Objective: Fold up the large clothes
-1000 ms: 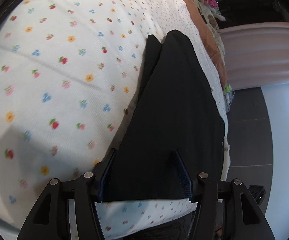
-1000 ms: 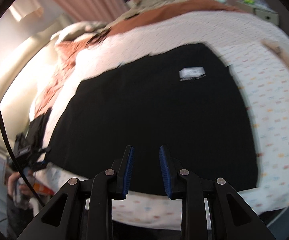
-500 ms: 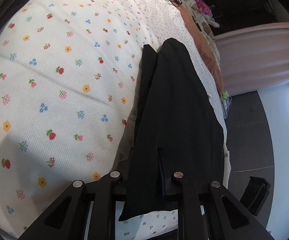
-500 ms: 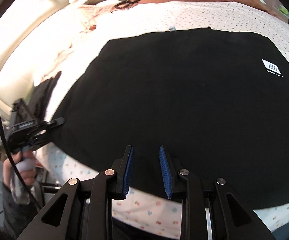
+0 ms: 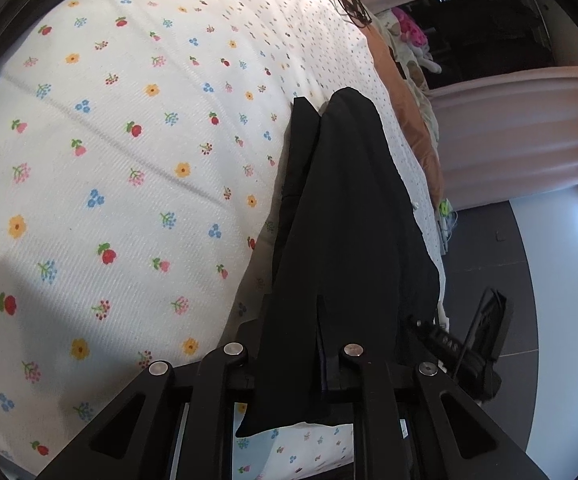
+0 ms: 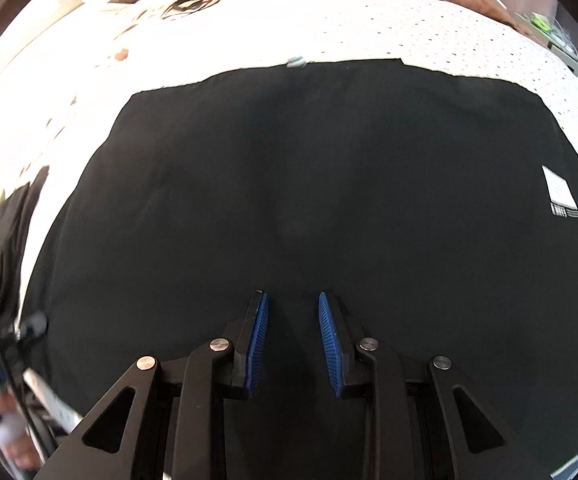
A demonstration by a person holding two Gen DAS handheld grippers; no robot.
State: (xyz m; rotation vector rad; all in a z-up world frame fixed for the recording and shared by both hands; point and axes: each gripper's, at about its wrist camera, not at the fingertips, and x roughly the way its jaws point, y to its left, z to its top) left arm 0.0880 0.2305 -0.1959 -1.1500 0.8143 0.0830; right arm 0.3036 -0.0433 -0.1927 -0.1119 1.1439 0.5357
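One smooth black garment (image 6: 309, 184) on flowered sheet (image 5: 109, 160); left tongs (image 5: 289, 360) just clamped on its edge; right tongs (image 6: 293, 340) apart, empty.

The left gripper (image 5: 317, 344) has just closed its black jaws on the near edge of a black fabric garment (image 5: 353, 216), the cloth pinched between them and running toward twelve o'clock. Under it lies a white bedsheet printed with small coloured flowers (image 5: 129, 160). At three o'clock is a padded pink bed frame (image 5: 521, 136) above dark grey floor (image 5: 485, 240).
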